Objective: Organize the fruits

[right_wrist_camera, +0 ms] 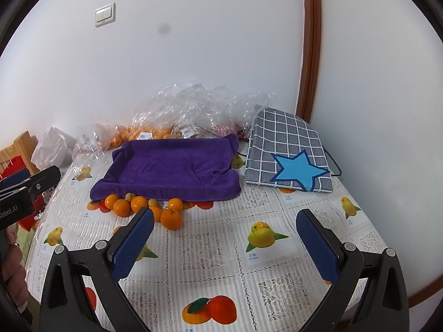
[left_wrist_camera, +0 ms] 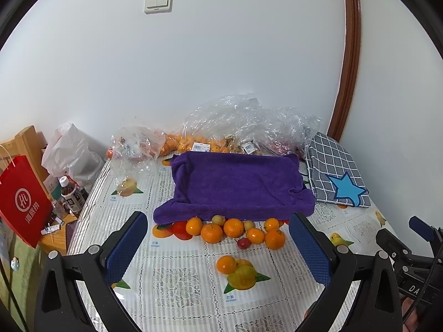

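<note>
I look ahead at a plain white wall (left_wrist_camera: 221, 63) with a cream double light switch (left_wrist_camera: 158, 2) high up. A brown wooden frame (left_wrist_camera: 349, 55) curves down on my right. Low to my left stands a wooden chair (left_wrist_camera: 26, 141), evenly lit

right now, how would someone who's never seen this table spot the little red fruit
Find the purple towel spread in the middle of the table; a cluster of oranges lies along its near edge. The small red fruit sits at the front of that cluster, toward its right side. It is the only dark red, cherry-sized piece among larger bright orange ones.
</note>
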The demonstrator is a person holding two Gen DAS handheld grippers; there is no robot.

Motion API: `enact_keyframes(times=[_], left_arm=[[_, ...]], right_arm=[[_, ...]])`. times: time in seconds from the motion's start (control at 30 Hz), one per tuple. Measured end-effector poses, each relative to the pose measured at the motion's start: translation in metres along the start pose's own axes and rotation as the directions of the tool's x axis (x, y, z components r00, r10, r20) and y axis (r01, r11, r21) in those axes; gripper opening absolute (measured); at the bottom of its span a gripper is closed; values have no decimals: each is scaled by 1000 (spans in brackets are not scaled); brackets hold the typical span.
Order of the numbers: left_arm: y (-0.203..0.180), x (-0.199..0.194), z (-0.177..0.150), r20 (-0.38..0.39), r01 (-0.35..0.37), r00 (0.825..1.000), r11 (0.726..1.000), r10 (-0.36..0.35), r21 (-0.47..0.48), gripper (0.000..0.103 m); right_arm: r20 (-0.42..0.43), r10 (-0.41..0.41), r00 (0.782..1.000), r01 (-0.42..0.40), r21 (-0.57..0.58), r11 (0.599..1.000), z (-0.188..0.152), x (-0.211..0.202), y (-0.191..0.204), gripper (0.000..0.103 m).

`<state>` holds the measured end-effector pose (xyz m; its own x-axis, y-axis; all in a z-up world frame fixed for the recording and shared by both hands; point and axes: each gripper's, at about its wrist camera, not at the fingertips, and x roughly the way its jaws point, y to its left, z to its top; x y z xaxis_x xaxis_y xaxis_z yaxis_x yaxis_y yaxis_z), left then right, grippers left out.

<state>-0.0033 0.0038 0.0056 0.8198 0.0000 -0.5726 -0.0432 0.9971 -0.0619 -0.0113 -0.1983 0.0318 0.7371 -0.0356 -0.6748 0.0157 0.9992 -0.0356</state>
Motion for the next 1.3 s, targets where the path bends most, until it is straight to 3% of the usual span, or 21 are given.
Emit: enact_keyframes(times=[0.97, 1.2, 1.3], left_arm=[[20, 3, -5, 18, -1, 1000, 1000, 2, -24, 102], [43, 31, -15, -14, 1, 1000, 997, -2, -71, 91], [54, 45, -19, -35, -17, 999, 997, 14, -77, 87]], right_arm=[[3, 40, 999, -40, 0, 999, -3, 9, 5, 100], [-24, 60, 998, -61, -29, 998, -13, 36, 15, 96], [-59, 107, 993, -108, -24, 994, -18, 54, 19, 90]])
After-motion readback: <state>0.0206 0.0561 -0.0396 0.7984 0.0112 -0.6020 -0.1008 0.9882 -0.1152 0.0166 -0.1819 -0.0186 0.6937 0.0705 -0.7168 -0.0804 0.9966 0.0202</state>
